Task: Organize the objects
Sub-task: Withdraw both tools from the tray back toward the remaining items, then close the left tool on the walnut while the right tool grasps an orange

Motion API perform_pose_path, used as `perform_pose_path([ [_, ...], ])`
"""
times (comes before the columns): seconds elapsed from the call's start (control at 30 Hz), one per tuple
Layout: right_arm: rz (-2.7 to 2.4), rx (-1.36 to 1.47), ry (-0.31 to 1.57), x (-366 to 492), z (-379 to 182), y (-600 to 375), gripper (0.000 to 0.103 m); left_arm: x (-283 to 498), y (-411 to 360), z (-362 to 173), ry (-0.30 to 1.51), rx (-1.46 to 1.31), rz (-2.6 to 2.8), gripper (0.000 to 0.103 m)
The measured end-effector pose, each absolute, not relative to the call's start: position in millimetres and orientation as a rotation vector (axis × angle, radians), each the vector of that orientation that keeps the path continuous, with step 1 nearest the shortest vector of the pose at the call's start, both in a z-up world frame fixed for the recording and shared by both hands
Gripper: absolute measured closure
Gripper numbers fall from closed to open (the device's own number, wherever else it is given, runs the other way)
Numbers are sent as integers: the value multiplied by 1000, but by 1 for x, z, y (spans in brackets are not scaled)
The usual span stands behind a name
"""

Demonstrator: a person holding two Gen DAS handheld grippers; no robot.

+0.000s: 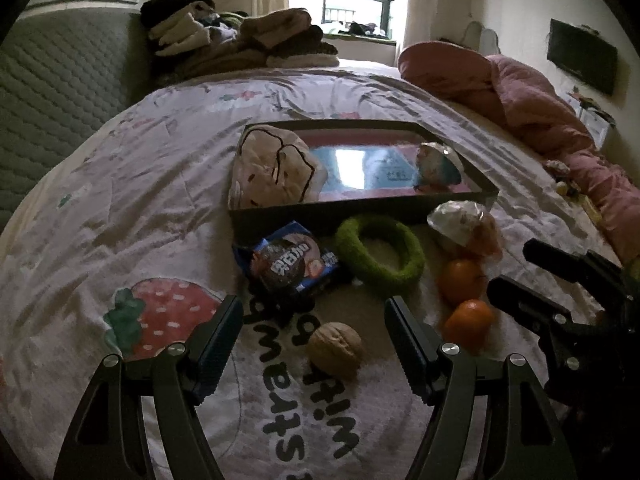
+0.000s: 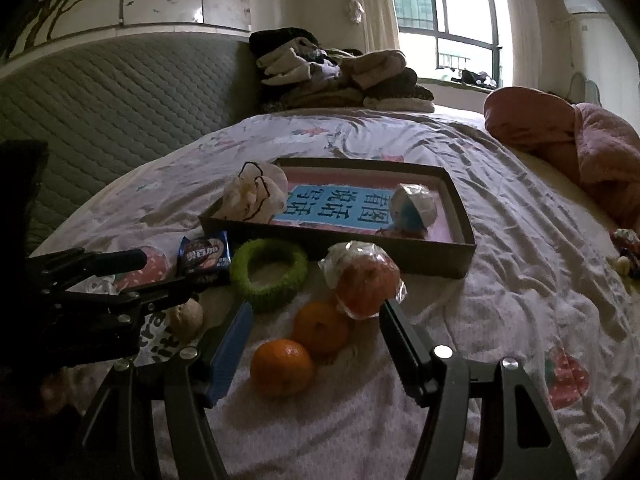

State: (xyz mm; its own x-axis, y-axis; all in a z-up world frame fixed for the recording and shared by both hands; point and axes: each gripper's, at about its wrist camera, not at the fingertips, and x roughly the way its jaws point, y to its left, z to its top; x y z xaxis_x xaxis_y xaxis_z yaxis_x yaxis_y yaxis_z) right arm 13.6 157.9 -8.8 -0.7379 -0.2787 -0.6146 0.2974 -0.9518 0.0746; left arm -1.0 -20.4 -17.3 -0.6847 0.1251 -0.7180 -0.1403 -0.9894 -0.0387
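Note:
A dark shallow box (image 1: 360, 210) (image 2: 460, 256) lies on the bed, holding a cream cloth bag (image 1: 272, 168) (image 2: 252, 196) and a wrapped blue-white ball (image 1: 438, 166) (image 2: 414, 208). In front of it lie a blue snack packet (image 1: 288, 264) (image 2: 204, 258), a green fuzzy ring (image 1: 380, 254) (image 2: 270, 272), a plastic-wrapped orange (image 1: 468, 224) (image 2: 362, 280), two bare oranges (image 1: 460, 280) (image 2: 282, 366) and a walnut (image 1: 336, 350) (image 2: 186, 318). My left gripper (image 1: 314, 320) is open, with the walnut between its fingers. My right gripper (image 2: 316, 320) is open around the oranges.
The bed has a strawberry-print cover (image 1: 120, 240). Folded clothes (image 1: 240, 40) are piled at the far end, a pink duvet (image 1: 540, 112) is bunched on the right, and a grey quilted headboard (image 1: 60, 100) runs along the left.

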Motion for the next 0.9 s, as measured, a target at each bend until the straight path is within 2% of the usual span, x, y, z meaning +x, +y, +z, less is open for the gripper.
perform_pose_path([
  [0.33,-2656,965,31,16,-14,161,38,5,-8,-29,93,-1223,2725,29],
  [0.9,-2623,990,19,20,-25,158,38,7,-14,-36,97,-1269,2708,29],
])
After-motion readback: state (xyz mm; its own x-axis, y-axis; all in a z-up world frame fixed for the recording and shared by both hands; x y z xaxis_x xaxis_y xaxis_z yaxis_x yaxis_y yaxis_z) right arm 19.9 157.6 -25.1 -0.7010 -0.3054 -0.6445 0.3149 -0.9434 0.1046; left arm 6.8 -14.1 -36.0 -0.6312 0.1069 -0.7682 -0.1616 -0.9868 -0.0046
